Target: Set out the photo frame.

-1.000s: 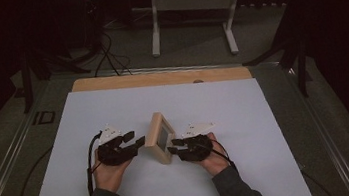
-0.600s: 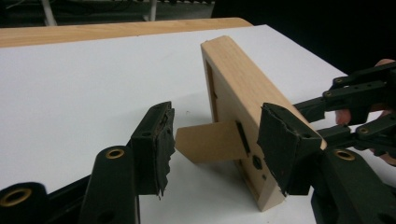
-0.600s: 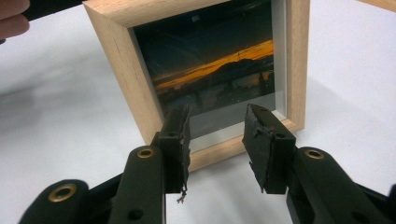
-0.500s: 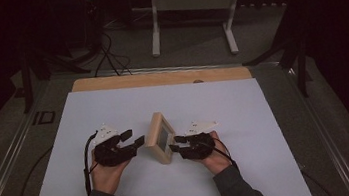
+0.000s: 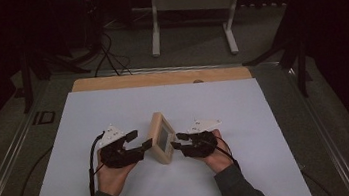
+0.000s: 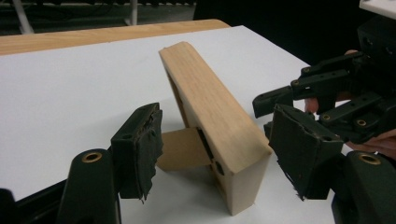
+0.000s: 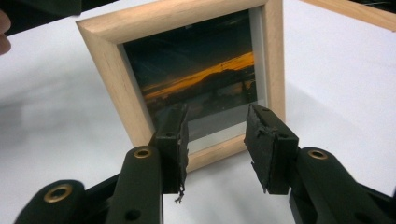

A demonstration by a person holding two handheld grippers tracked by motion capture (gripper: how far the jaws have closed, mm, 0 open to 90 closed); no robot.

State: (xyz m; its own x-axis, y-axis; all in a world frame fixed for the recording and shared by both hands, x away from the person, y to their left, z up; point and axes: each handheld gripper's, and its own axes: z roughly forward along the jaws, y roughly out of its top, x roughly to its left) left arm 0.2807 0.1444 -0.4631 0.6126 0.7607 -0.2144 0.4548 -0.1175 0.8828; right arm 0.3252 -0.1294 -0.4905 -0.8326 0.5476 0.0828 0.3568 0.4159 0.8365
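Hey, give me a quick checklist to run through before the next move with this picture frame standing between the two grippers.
1. Picture frame stands upright on the white sheet: ok.
2. Back stand folded out behind the frame: ok.
3. Left gripper free of the frame; its jaws have just been opening, pads either side of the frame's edge, not pressing: ok.
4. Right gripper free of the frame, jaws apart in front of the glass: ok.
5. Stand's foot flat on the sheet: cannot tell.
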